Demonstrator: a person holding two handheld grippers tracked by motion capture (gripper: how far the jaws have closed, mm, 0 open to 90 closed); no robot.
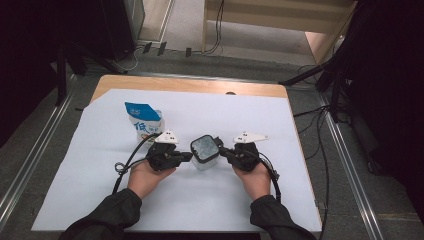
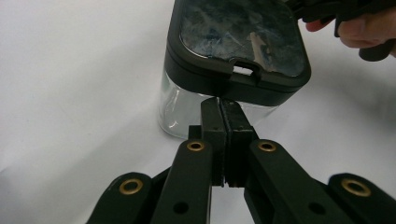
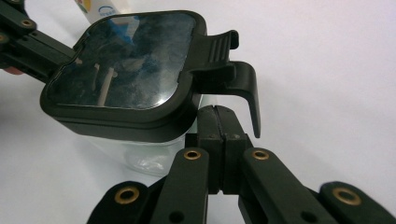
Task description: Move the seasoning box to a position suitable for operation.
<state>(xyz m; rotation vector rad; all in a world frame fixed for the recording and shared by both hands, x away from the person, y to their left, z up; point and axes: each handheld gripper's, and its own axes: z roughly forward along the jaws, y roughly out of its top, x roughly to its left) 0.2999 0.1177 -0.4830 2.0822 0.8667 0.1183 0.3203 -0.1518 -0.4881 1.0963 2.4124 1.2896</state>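
Note:
A clear square jar [image 1: 204, 161] with a black lid [image 1: 205, 146] stands in the middle of the white sheet. My left gripper [image 1: 188, 156] is shut, its tips [image 2: 222, 103] against the jar's side just under the lid rim [image 2: 233, 81], with nothing between the jaws. From the other side my right gripper [image 1: 223, 151] is also shut. Its tips [image 3: 215, 112] sit beneath the lid's black flip latch [image 3: 233, 70], and nothing is pinched. The lid's glossy window [image 3: 126, 60] reflects light.
A blue and white pouch [image 1: 144, 122] stands upright behind and left of the jar. The white sheet [image 1: 200, 200] covers a wooden table [image 1: 190, 85]. Cables trail from both grippers, and dark stands flank the table.

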